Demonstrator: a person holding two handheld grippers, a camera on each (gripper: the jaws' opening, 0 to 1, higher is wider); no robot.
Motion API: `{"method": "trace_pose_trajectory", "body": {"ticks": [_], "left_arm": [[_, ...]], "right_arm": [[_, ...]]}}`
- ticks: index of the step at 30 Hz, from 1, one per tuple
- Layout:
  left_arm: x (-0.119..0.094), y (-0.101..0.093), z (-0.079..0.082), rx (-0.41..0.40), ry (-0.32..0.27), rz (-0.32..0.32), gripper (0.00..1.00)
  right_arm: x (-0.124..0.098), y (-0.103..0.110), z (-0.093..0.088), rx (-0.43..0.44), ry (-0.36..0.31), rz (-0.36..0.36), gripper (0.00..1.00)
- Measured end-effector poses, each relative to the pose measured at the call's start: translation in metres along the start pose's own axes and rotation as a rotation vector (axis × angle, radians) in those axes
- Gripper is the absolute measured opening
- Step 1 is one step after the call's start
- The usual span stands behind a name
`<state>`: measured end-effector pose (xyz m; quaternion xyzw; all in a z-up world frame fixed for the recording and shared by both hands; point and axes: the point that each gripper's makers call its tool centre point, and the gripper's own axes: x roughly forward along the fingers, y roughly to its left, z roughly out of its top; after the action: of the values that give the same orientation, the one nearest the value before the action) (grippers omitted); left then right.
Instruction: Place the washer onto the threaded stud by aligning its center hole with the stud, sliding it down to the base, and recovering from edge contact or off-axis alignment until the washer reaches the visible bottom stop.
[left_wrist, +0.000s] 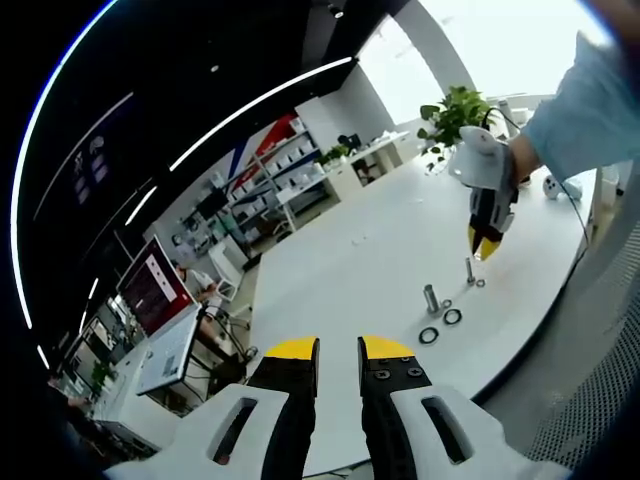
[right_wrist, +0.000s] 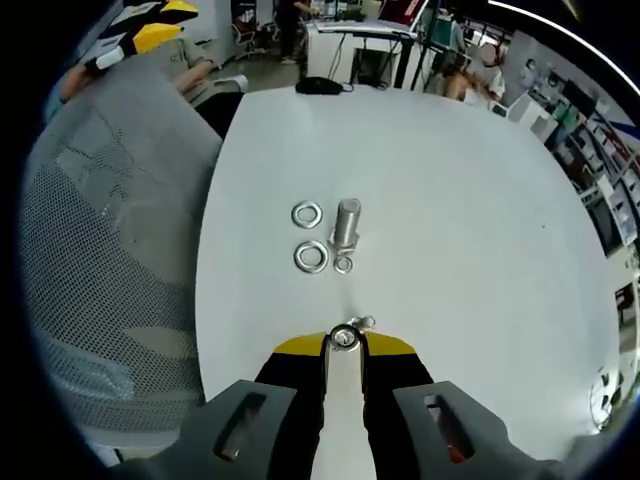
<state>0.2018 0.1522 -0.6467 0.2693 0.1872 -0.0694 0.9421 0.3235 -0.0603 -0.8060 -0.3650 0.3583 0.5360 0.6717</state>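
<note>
1. Right claw (right_wrist: 344, 345) hangs directly over a thin threaded stud (right_wrist: 345, 337); jaws nearly closed around its top, grip uncertain. A small washer (right_wrist: 367, 322) lies just beside the stud: not yet threaded.
2. Ahead: one thick stud (right_wrist: 346, 224), three loose washers (right_wrist: 311, 256).
3. Left claw (left_wrist: 339, 349) slightly parted, empty, well away.

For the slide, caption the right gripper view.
Right gripper poised over a small threaded stud, loose washers beyond.
</note>
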Motion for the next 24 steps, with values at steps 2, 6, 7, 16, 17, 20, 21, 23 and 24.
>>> {"method": "trace_pose_trajectory", "body": {"ticks": [2, 6, 7, 16, 17, 20, 21, 23, 24], "left_arm": [[0.000, 0.000, 0.000, 0.000, -0.001, 0.000, 0.13], [0.000, 0.000, 0.000, -0.001, -0.001, 0.001, 0.13], [0.000, 0.000, 0.000, -0.001, -0.002, 0.001, 0.13], [0.000, 0.000, 0.000, -0.003, -0.001, 0.004, 0.13], [0.000, 0.000, 0.000, -0.004, -0.002, 0.004, 0.13], [0.000, 0.000, 0.000, -0.002, -0.001, 0.002, 0.13], [0.000, 0.000, 0.000, -0.001, -0.001, 0.002, 0.13], [0.000, 0.000, 0.001, -0.003, -0.002, 0.002, 0.13], [0.000, 0.000, 0.000, -0.004, -0.002, 0.003, 0.13]], "right_arm": [[0.001, -0.004, 0.002, -0.004, -0.004, -0.017, 0.14], [0.002, -0.007, 0.004, -0.004, -0.007, -0.029, 0.14], [0.003, -0.008, 0.005, -0.007, -0.008, -0.035, 0.14], [0.010, -0.015, 0.003, -0.011, 0.010, -0.040, 0.14], [0.009, -0.015, 0.003, -0.012, 0.010, -0.040, 0.14], [0.010, -0.016, 0.003, -0.019, 0.018, -0.035, 0.14], [0.011, -0.016, 0.003, -0.021, 0.020, -0.034, 0.14], [0.012, -0.015, 0.004, -0.022, 0.024, -0.028, 0.14], [0.013, -0.015, 0.004, -0.023, 0.028, -0.024, 0.14]]}}
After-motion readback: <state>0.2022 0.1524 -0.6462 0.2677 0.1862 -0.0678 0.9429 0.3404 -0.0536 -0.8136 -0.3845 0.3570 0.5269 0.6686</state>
